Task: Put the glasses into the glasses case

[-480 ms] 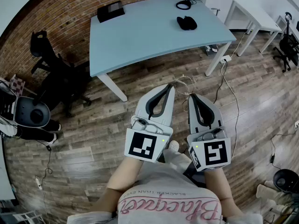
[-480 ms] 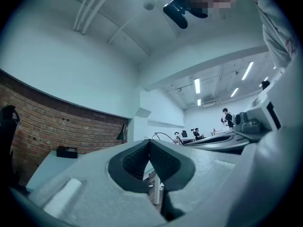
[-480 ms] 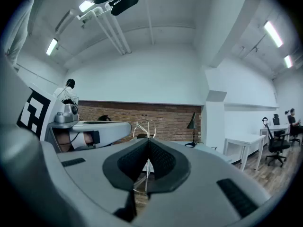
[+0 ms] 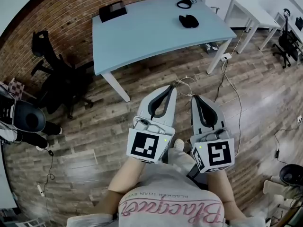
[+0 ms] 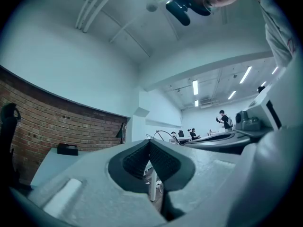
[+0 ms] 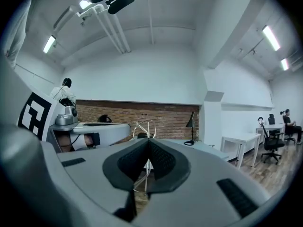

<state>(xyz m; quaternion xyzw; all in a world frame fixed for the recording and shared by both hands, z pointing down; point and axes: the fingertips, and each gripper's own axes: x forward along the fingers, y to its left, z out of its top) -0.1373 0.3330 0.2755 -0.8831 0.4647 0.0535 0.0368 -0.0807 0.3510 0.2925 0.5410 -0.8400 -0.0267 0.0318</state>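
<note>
Thin wire-rimmed glasses [image 4: 185,85] hang at the tip of my right gripper [image 4: 194,97], whose jaws are shut on the frame; in the right gripper view the wire loops [image 6: 143,128] rise just over the closed tips [image 6: 149,140]. My left gripper [image 4: 171,86] is beside it, jaws closed together with nothing between them [image 5: 149,142]. Both are held low over the wooden floor, close to the body. Far ahead, the light blue table [image 4: 142,37] carries a dark rounded object [image 4: 188,21] and a flat black box [image 4: 112,10]; which one is the case I cannot tell.
A black lamp base [image 4: 184,4] sits at the table's far corner. Black office chairs [image 4: 61,84] stand to the left and a round dark bin [image 4: 28,118] further left. White desks [image 4: 251,13] and a loose cable [image 4: 232,93] lie at the right.
Both grippers keep the same pose and grip. The head view has shifted slightly, so the table and floor sit a little differently in the frame.
</note>
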